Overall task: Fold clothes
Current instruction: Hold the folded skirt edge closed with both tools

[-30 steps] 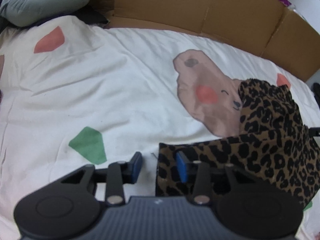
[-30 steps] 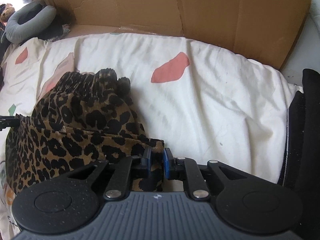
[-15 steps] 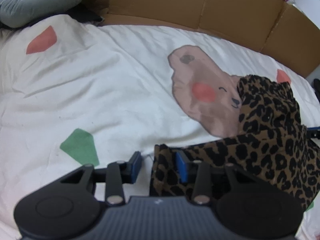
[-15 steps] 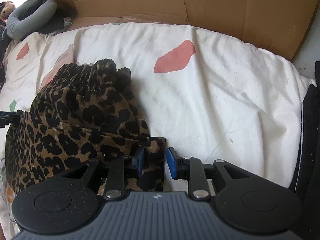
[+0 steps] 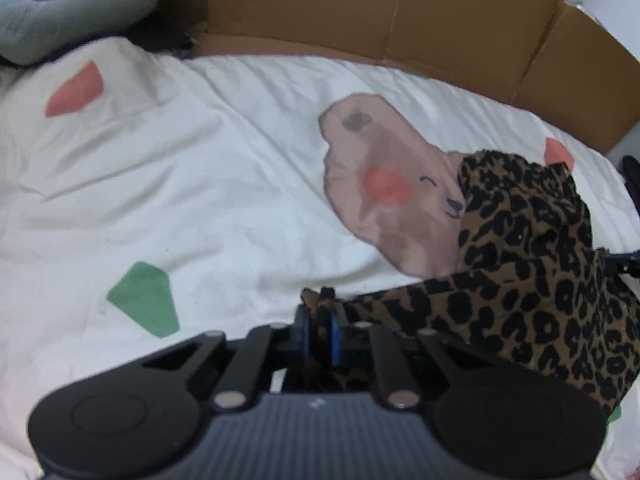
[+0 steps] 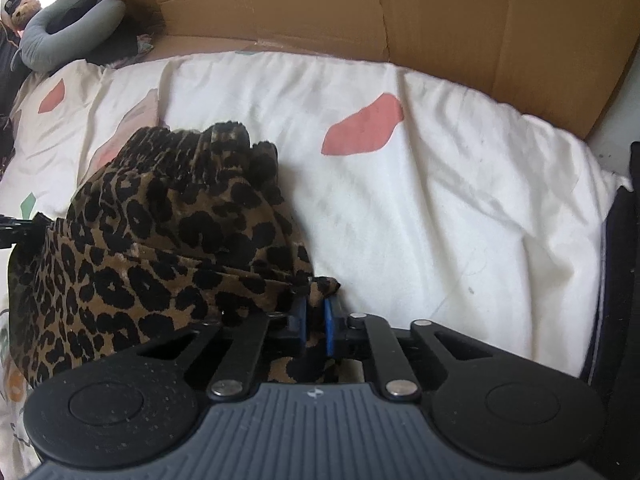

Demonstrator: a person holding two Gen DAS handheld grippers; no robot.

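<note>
Bedsheet (image 5: 208, 184): rabbit print (image 5: 384, 184) (left view only) beside leopard garment (image 5: 528, 248).

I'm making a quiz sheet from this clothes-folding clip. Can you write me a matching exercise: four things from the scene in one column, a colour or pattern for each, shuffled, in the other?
Things:
1. garment
2. neck pillow
3. cardboard
4. bedsheet

Colours or patterns:
A. plain brown
B. white with coloured patches
C. leopard spots
D. grey

Pairs: 1-C, 2-D, 3-A, 4-B
</note>
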